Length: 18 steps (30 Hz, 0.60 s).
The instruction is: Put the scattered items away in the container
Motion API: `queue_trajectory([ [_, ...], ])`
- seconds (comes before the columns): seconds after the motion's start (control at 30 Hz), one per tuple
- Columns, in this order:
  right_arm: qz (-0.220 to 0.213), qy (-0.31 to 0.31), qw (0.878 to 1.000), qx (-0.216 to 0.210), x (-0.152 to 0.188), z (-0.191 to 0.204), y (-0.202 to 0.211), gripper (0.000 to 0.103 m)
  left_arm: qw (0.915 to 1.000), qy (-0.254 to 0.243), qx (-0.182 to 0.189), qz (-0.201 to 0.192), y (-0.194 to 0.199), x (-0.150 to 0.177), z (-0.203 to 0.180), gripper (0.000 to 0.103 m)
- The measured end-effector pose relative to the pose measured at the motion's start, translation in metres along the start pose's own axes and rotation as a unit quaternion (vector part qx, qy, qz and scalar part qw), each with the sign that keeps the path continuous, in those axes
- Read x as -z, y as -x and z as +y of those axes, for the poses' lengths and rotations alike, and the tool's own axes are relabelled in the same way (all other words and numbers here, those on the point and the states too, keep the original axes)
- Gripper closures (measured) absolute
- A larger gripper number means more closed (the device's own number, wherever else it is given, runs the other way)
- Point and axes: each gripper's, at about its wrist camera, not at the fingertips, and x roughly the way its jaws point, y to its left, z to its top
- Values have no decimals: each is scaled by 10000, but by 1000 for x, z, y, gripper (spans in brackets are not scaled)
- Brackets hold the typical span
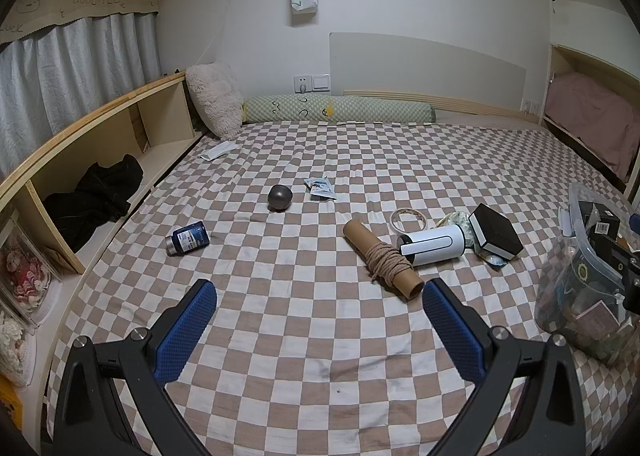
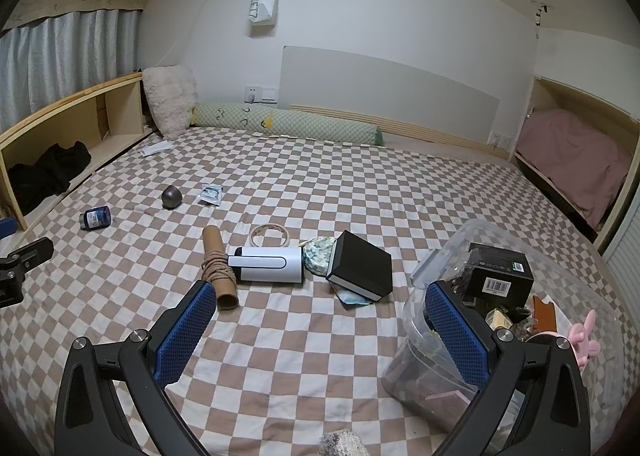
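Scattered on the checked bedspread lie a blue bottle (image 1: pixel 188 243), a dark ball (image 1: pixel 281 198), a small packet (image 1: pixel 321 188), a tape ring (image 1: pixel 408 219), a cardboard tube wound with rope (image 1: pixel 382 259), a white cylinder device (image 1: pixel 434 244) and a black box (image 1: pixel 495 236). The clear plastic container (image 2: pixel 436 336) at the right holds several items, among them a black carton (image 2: pixel 500 274). My left gripper (image 1: pixel 318 294) is open and empty, just short of the tube. Open and empty too, my right gripper (image 2: pixel 318 294) hangs near the container's left rim.
A wooden shelf (image 1: pixel 100 128) with dark clothing (image 1: pixel 96 196) runs along the left. A fluffy pillow (image 1: pixel 214 98) and a green bolster (image 1: pixel 340 110) lie at the headboard. A white paper (image 1: pixel 218 150) rests near the pillow. A pink blanket (image 2: pixel 576 152) fills the right alcove.
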Motion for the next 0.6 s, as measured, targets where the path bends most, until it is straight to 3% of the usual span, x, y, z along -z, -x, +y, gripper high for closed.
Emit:
queue_trajectory([
  [0.6,48,-27,10000,77,-1,5,-1,0,10000,-9,33,31,-1,0,1,0],
])
